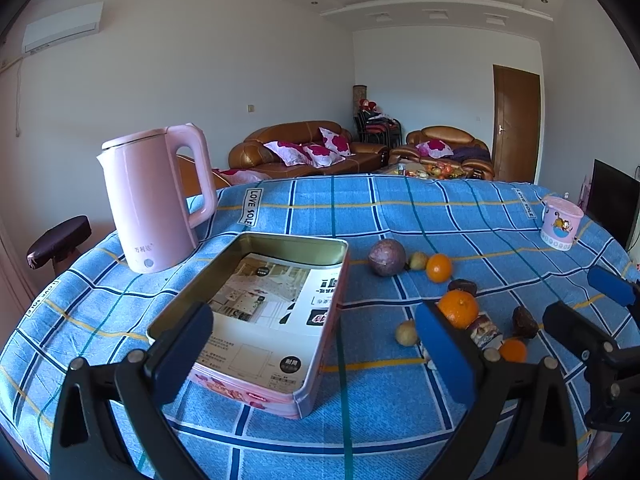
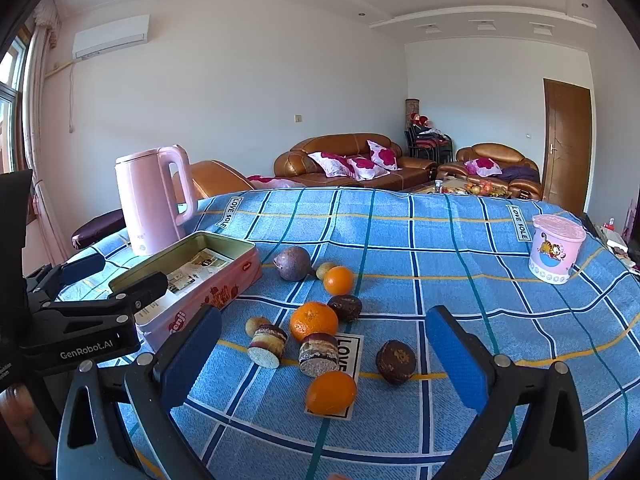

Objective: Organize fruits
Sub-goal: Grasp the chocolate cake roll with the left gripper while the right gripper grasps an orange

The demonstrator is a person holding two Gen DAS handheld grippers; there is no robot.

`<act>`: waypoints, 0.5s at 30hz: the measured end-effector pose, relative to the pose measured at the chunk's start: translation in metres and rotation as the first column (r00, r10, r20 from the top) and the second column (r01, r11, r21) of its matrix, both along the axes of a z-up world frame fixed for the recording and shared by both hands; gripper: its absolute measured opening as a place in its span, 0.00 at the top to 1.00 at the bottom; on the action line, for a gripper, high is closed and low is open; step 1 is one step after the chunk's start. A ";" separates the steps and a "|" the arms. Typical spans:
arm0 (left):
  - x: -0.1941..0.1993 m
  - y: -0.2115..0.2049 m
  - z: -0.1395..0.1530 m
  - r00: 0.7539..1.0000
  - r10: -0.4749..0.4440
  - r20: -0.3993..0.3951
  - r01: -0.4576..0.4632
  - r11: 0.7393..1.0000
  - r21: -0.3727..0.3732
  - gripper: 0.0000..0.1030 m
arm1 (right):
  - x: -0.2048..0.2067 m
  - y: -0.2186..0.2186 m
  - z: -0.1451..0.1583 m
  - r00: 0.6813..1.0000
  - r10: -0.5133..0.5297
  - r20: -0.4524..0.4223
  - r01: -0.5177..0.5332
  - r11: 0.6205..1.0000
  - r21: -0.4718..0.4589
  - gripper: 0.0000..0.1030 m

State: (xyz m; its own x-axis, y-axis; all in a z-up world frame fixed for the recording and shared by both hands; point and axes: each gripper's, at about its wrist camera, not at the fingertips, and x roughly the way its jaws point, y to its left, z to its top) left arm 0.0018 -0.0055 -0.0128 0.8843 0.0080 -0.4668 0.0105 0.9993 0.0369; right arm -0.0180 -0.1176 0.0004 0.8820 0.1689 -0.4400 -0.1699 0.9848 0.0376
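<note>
The left gripper (image 1: 316, 356) hovered low over the surface (image 1: 400, 432), its jaws wide apart and holding nothing, with the open pink tin (image 1: 256, 312) framed between them; the tin held only a printed leaflet (image 1: 276, 300) lying flat on its bottom. The right gripper (image 2: 324, 354) hung over the fruit, jaws likewise spread and empty. The fruits lay loose on the blue checked cloth (image 2: 460, 248), all outside the tin and to its right: a purple passion fruit (image 2: 293, 263) farthest back, a small yellowish fruit (image 2: 325, 269) just beside it, and a small orange (image 2: 338, 280) touching that one. Nearer the camera sat a larger orange (image 2: 314, 321) with a dark wrinkled fruit (image 2: 345, 307) against its far side, two short cut pieces with pale faces (image 2: 267, 345) and (image 2: 318, 354) (what they were cut from was hard to tell), another orange (image 2: 330, 392) closest of all, and a second dark wrinkled fruit (image 2: 396, 361) off to the right. A pink kettle (image 1: 156, 196) stood upright behind the tin, and a lidded pink cup (image 2: 556, 250) with a cartoon cat stood well apart at the cloth's far right edge.
</note>
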 end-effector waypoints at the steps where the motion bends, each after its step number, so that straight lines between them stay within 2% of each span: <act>1: 0.000 0.000 -0.001 1.000 0.000 -0.002 0.000 1.000 0.000 0.00 | 0.000 0.000 -0.002 1.000 -0.004 -0.001 0.004 1.000 -0.006 0.01; 9: 0.011 0.000 -0.019 0.997 -0.023 -0.068 0.020 0.999 -0.036 0.00 | 0.005 -0.008 -0.023 0.999 -0.030 -0.036 0.029 0.999 -0.023 0.01; 14: 0.016 -0.006 -0.033 0.991 -0.070 -0.115 0.061 0.995 -0.075 0.02 | 0.006 -0.005 -0.038 0.997 -0.001 -0.072 -0.003 0.999 -0.043 0.02; 15: 0.016 -0.007 -0.034 0.990 -0.077 -0.121 0.068 0.994 -0.081 0.03 | 0.007 -0.004 -0.041 0.997 0.010 -0.081 -0.014 0.999 -0.045 0.05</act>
